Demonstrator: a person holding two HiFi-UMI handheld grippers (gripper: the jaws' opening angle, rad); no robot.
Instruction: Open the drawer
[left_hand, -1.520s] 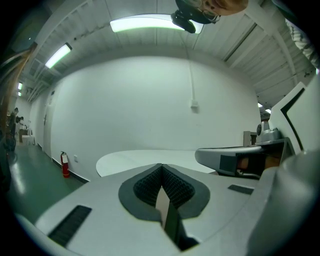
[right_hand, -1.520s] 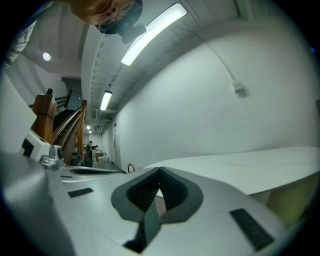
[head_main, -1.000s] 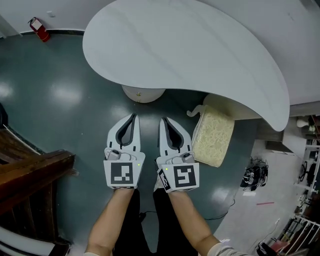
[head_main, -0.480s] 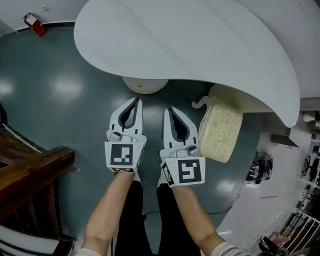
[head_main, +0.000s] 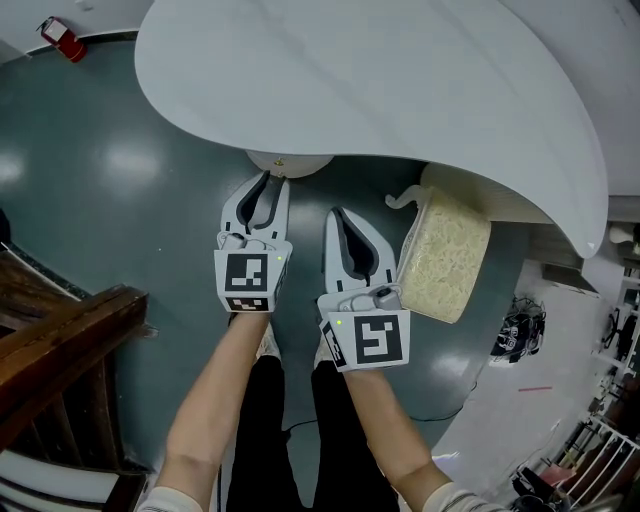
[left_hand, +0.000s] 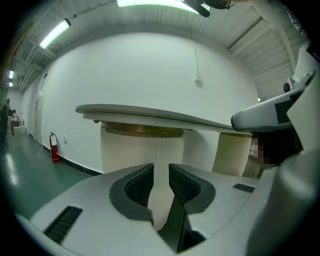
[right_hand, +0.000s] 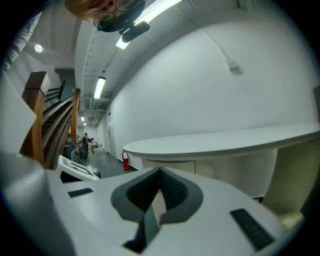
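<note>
A white curved tabletop (head_main: 400, 90) fills the top of the head view. Under its edge stands a round cream pedestal (head_main: 288, 163) with a small brass knob (head_main: 279, 160); no drawer front shows plainly. My left gripper (head_main: 266, 180) points at that pedestal with its tips just short of it. Its jaws have just been opening and stand slightly apart, with nothing between them. In the left gripper view the pedestal (left_hand: 142, 150) shows through the gap of the left gripper (left_hand: 160, 167). My right gripper (head_main: 338, 213) hangs beside it, farther back, shut and empty, its tips meeting (right_hand: 160, 172).
A cream textured block (head_main: 442, 258) stands under the table just right of the right gripper. A dark wooden staircase (head_main: 60, 345) lies at the left, a red fire extinguisher (head_main: 58, 32) at the far wall. The floor is dark green. Cluttered gear sits at the lower right.
The left gripper has moved forward toward the pedestal, ahead of the right one, and its jaws have parted. The right gripper has shifted only a little.
</note>
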